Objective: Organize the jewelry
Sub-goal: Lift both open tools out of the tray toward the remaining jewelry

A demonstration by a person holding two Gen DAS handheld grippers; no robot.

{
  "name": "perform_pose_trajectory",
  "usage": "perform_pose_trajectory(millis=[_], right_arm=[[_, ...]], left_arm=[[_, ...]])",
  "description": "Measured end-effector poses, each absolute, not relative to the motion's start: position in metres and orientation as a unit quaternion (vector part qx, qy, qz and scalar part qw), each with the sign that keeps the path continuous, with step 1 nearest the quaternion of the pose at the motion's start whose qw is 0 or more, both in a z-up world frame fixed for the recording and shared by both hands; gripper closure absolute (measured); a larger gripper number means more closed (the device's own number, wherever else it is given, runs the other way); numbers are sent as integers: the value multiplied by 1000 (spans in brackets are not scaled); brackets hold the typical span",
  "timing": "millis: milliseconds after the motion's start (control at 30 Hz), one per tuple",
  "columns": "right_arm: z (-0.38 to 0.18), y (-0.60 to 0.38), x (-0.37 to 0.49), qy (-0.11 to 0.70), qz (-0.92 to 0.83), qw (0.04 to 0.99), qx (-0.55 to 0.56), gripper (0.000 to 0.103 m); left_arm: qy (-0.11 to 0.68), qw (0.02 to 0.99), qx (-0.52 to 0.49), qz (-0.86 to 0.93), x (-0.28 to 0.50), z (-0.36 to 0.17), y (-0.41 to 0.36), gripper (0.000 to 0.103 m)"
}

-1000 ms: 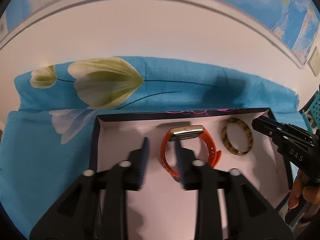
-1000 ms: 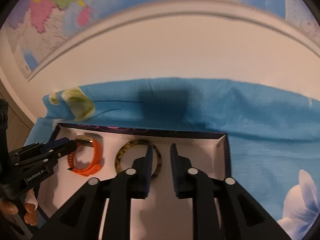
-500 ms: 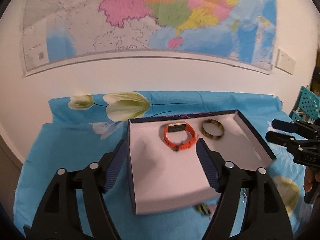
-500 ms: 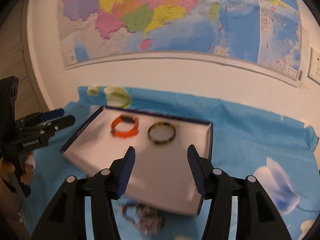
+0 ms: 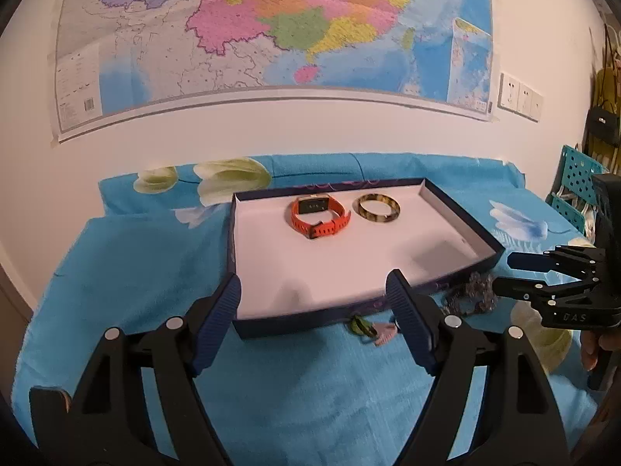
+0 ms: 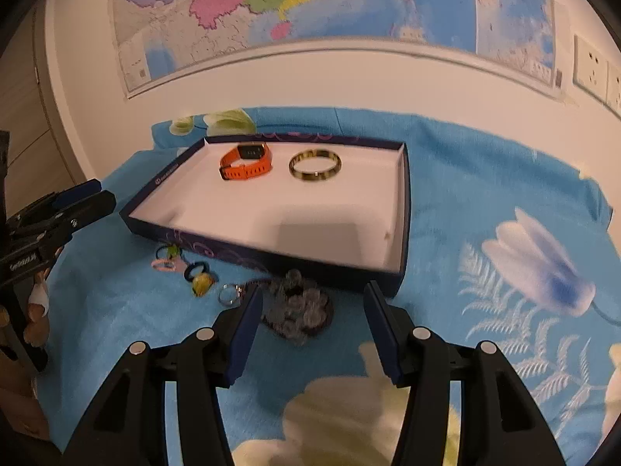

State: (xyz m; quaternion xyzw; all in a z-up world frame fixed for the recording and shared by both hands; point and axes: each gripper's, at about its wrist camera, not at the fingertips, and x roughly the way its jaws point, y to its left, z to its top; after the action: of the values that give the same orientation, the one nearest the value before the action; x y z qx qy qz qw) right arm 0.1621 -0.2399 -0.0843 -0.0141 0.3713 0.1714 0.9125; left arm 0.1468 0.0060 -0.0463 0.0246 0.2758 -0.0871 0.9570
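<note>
A shallow dark-blue tray (image 5: 462, 215) with a white floor sat on a blue flowered cloth (image 5: 136, 272). Toward the tray's far wall lay an orange watch (image 5: 320, 217), and just beside it, not touching, a mottled yellow-brown bangle (image 5: 378, 207).

On the cloth outside the tray's near wall lay a clear beaded bracelet (image 6: 297, 305), a silver ring (image 6: 229, 294), and several small coloured rings (image 6: 182, 264).

The left gripper (image 5: 314, 301) hovered before the tray's near wall, jaws spread wide, holding nothing. The right gripper (image 6: 312, 312) hung over the beaded bracelet, jaws likewise spread, empty. A map (image 5: 271, 27) hung on the wall behind the tray.
</note>
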Motion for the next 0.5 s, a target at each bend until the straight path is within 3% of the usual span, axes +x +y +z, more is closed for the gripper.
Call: perform_pose_trajectory(millis=[500], right_arm=[[-96, -231, 168, 386, 170, 906, -15, 71]], left_arm=[[292, 951, 34, -97, 140, -61, -4, 26]])
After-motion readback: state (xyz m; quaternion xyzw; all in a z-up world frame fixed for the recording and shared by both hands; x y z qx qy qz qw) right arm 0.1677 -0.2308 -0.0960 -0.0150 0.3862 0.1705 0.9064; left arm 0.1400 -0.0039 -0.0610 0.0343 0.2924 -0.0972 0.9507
